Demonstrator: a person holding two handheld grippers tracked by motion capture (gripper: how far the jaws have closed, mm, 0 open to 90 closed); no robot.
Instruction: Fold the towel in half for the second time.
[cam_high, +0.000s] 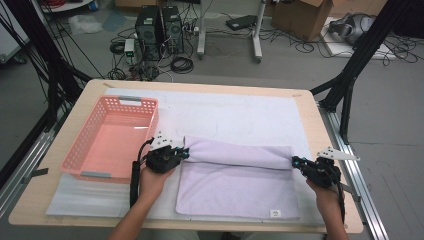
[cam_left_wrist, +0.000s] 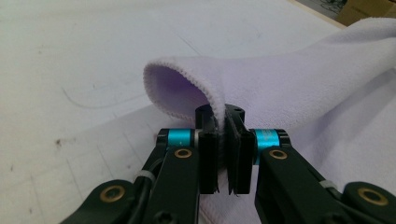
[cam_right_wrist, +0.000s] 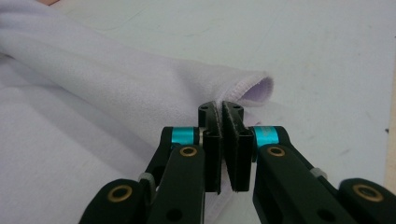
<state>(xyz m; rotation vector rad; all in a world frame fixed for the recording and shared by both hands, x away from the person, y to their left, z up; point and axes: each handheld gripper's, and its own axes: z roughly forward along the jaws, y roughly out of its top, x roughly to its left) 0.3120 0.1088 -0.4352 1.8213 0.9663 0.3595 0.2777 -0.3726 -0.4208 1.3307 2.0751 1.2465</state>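
A pale lilac towel (cam_high: 235, 180) lies on the white mat, its far edge folded over toward me into a raised roll. My left gripper (cam_high: 186, 153) is shut on the towel's left corner; in the left gripper view the towel (cam_left_wrist: 299, 88) curls over and its edge is pinched between the pads of the left gripper (cam_left_wrist: 222, 122). My right gripper (cam_high: 295, 162) is shut on the right corner; in the right gripper view the hem of the towel (cam_right_wrist: 116, 79) runs into the closed jaws of the right gripper (cam_right_wrist: 221, 112).
A pink plastic basket (cam_high: 90, 150) stands empty at the left of the table, close to my left hand. The white mat (cam_high: 240, 112) covers most of the wooden tabletop (cam_high: 305, 107). Computers, cables and a cardboard box are on the floor beyond.
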